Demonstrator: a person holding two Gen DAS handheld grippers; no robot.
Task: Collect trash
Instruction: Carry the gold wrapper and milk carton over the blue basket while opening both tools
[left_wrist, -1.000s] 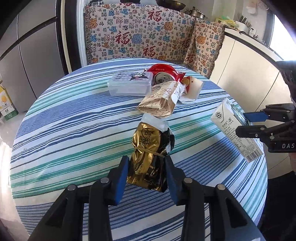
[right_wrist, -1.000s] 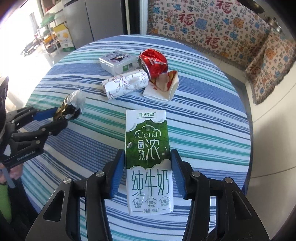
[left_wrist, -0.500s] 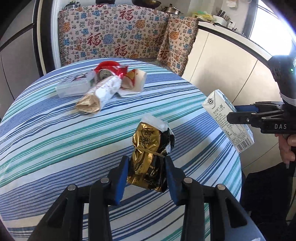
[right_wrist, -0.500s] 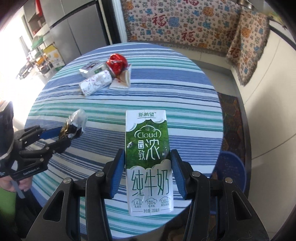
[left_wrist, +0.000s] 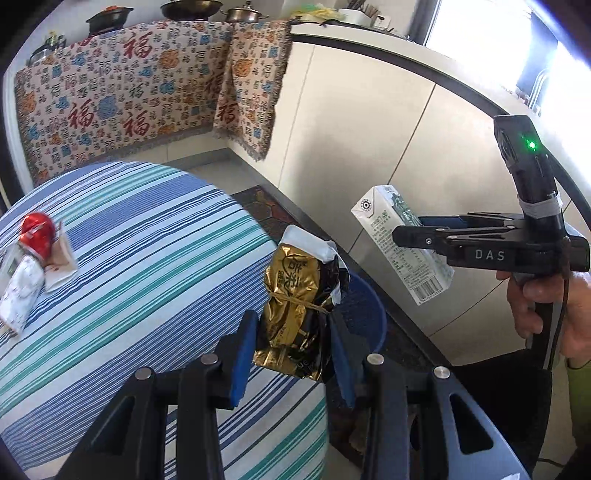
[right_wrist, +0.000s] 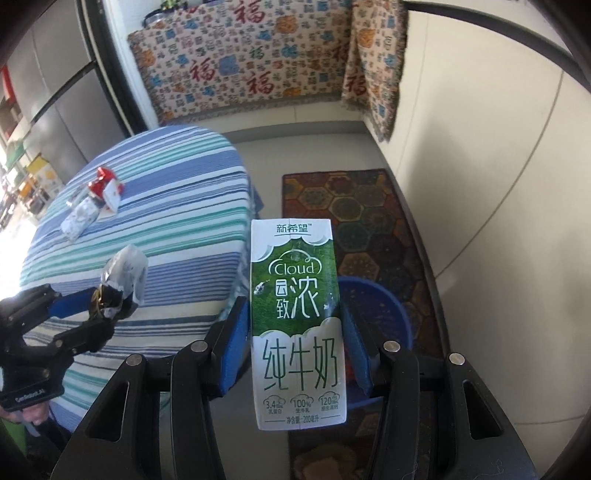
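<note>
My left gripper is shut on a crumpled gold foil packet and holds it past the table's right edge, above a blue bin on the floor. My right gripper is shut on a green and white milk carton and holds it upright over the same blue bin. The carton also shows in the left wrist view, to the right of the packet. More trash stays on the striped table: a red can, a paper-wrapped roll and a white wrapper.
A patterned floor mat lies beside the bin. A cream cabinet wall runs along the right. A patterned cloth covers the bench behind the table. Fridge doors stand at far left.
Both grippers have swung right, off the table centre and out over the blue bin, each still holding its item. The table trash now lies far to the left.
</note>
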